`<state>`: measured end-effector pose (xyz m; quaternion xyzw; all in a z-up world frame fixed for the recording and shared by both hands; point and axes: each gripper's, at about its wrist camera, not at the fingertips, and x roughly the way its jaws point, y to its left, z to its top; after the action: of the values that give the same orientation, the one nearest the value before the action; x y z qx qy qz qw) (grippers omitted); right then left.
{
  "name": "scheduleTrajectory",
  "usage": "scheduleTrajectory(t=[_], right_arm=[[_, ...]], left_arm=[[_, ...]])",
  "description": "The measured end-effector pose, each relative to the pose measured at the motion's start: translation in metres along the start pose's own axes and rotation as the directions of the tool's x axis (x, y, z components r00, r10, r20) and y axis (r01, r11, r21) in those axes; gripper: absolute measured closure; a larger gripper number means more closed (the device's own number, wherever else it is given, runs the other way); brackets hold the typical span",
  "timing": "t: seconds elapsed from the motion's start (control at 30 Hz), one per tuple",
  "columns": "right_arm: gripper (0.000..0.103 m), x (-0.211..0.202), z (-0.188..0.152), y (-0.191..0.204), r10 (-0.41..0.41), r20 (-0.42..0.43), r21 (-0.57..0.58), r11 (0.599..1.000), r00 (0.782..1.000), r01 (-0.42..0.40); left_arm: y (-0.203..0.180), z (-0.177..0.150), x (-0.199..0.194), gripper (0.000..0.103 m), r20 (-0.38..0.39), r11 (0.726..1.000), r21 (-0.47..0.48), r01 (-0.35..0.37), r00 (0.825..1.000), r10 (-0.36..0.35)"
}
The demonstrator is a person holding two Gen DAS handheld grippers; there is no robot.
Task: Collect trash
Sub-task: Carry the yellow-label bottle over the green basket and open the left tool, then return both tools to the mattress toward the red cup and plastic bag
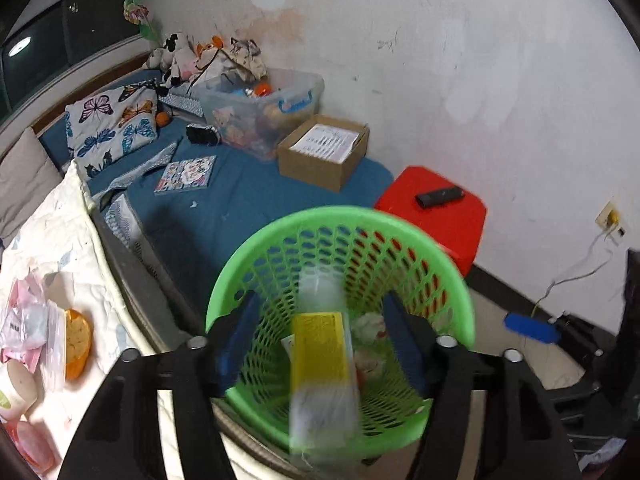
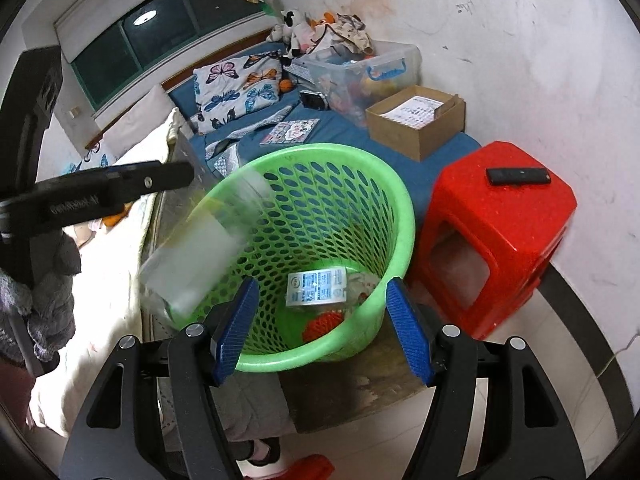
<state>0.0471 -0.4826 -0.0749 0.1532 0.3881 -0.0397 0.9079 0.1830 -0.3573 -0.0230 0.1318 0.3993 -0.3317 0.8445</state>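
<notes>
Blurred yellow-and-white packet (image 1: pixel 324 364) is over the green basket (image 1: pixel 460 304), apart from the left hand-held gripper (image 1: pixel 324 340), whose jaws stand wide. Looks light, thin, crushable; best pinched across flat faces. Right hand-held gripper (image 2: pixel 320 320) open, empty. Red stool (image 2: pixel 500 216) right of basket; bed (image 1: pixel 224 208) at its far side.

glossy plastic basket (image 2: pixel 400 216), glossy plastic stool (image 2: pixel 500 216)

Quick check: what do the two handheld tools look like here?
Both match: left tool and right tool have black slotted frames, silver round bolt heads and ribbed blue pads. Seen from the right wrist, the left tool's black body bears white lettering, too blurred to read.
</notes>
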Motion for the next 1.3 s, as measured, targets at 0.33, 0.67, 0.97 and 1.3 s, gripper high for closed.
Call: scheduleTrajectory(t=[0.33,0.67,0.97,1.3], right_arm=[[0.036,-0.006,0.005,0.019,0.032,0.018,-0.036,0.999,0.999,-0.031],[0.036,0.005,0.018,0.073,0.108,0.01,-0.126,0.986,0.994,-0.106],[0.036,0.023,0.025,0.139,0.188,-0.028,-0.232,0.954,0.982,-0.189],[0.034,0.037,0.024,0.197,0.253,-0.071,-0.306,0.915,0.965,-0.262]], left_arm=[[0.024,-0.026,-0.043,0.039,0.054,0.998,-0.052,-0.039,0.998,0.042],[0.091,-0.083,-0.094,0.039,0.068,0.966,-0.213,-0.148,0.984,0.166],[0.153,-0.127,-0.134,0.039,0.053,0.889,-0.353,-0.29,0.943,0.329],[0.226,-0.173,-0.19,0.034,0.03,0.76,-0.48,-0.438,0.857,0.514]])
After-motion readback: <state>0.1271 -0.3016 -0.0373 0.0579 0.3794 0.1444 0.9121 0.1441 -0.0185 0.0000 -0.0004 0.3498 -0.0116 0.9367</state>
